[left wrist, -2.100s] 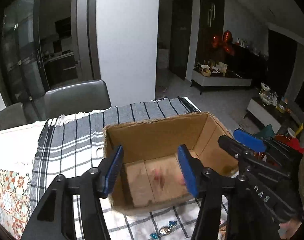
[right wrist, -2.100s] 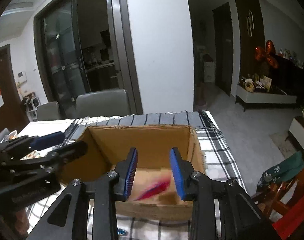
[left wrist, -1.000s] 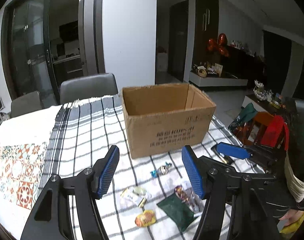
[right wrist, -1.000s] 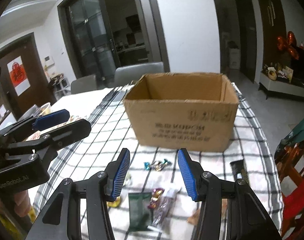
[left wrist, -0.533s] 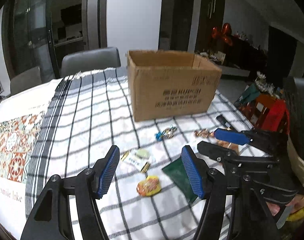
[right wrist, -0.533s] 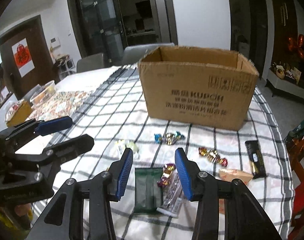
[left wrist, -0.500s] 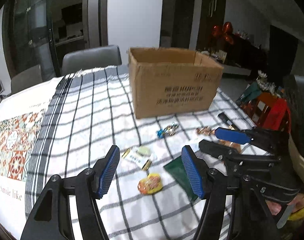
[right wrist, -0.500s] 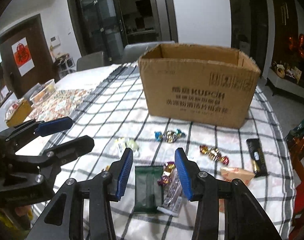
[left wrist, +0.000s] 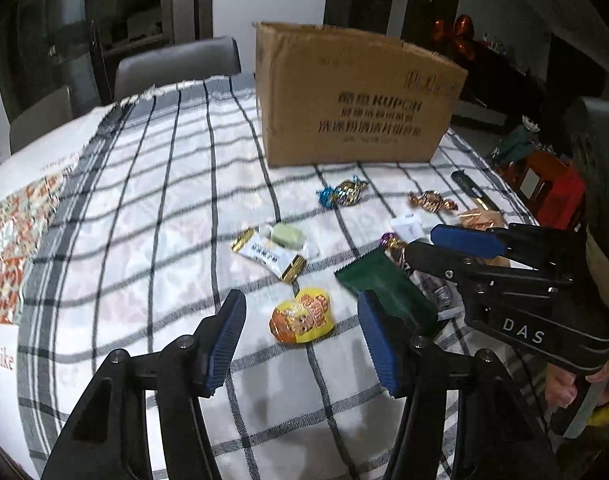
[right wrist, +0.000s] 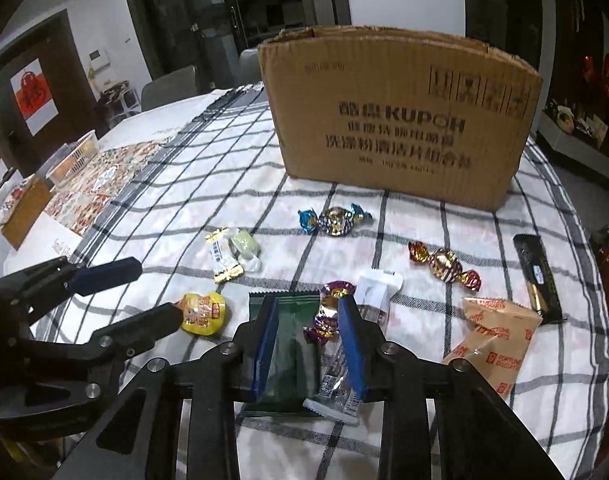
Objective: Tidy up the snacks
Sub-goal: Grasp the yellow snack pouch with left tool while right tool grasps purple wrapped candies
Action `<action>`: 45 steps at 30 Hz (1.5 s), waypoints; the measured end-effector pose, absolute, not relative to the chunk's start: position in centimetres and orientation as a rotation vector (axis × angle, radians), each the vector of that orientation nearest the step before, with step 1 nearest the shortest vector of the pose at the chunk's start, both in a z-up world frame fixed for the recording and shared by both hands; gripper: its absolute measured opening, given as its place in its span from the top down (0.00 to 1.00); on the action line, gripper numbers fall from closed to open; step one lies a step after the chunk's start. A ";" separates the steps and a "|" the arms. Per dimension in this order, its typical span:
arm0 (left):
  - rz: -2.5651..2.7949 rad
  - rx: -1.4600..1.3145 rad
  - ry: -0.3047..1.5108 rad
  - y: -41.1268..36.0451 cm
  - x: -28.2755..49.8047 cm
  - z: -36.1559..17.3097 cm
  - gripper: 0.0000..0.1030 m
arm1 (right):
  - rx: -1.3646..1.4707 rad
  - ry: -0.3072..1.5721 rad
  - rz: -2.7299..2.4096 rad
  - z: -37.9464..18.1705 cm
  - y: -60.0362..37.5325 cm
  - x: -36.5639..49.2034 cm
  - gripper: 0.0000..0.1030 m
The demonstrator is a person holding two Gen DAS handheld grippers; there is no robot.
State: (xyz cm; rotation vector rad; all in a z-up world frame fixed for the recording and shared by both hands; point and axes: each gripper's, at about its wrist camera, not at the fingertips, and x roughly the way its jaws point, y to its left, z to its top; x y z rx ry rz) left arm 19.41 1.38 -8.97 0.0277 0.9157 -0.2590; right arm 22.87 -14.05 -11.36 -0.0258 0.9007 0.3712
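A brown cardboard box (left wrist: 356, 96) (right wrist: 400, 116) stands on the checked tablecloth (left wrist: 152, 208) at the far side. Several snacks lie in front of it. My left gripper (left wrist: 302, 320) is open, low over a yellow round snack packet (left wrist: 302, 316) (right wrist: 203, 313). My right gripper (right wrist: 307, 332) is open, its fingers on either side of a dark green packet (right wrist: 294, 336) (left wrist: 384, 284) and a purple-wrapped candy (right wrist: 328, 312). A white-and-gold packet with a green sweet (left wrist: 276, 246) (right wrist: 234, 252) lies beyond.
A blue-ended gold candy (right wrist: 334, 218), a red-ended gold candy (right wrist: 444, 266), an orange biscuit packet (right wrist: 494, 340), a black bar (right wrist: 538, 276) and a small white packet (right wrist: 378, 290) lie nearby. A basket (right wrist: 74, 158) sits far left. Chairs (left wrist: 176, 66) stand behind.
Both grippers have dropped from over the box and pulled back toward the snacks on the cloth. The left now hangs over the yellow packet, the right around the green packet.
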 end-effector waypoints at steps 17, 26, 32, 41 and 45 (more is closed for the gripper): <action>-0.265 -0.052 1.005 1.8 21.2 -12.0 0.48 | -0.054 0.936 0.349 -13.1 -13.5 24.8 0.74; -0.246 -0.067 1.024 1.7 21.9 -12.9 0.57 | -0.057 0.962 0.348 -14.1 -13.2 25.6 0.74; -0.250 -0.065 1.020 1.6 21.9 -13.0 0.63 | -0.048 0.962 0.341 -14.1 -13.5 25.5 0.83; -0.253 -0.053 0.986 1.3 21.5 -11.7 0.69 | -0.046 0.933 0.340 -13.3 -13.8 24.5 0.83; -0.254 -0.061 0.970 1.2 21.2 -11.0 0.70 | -0.044 0.911 0.345 -12.4 -14.0 23.9 0.83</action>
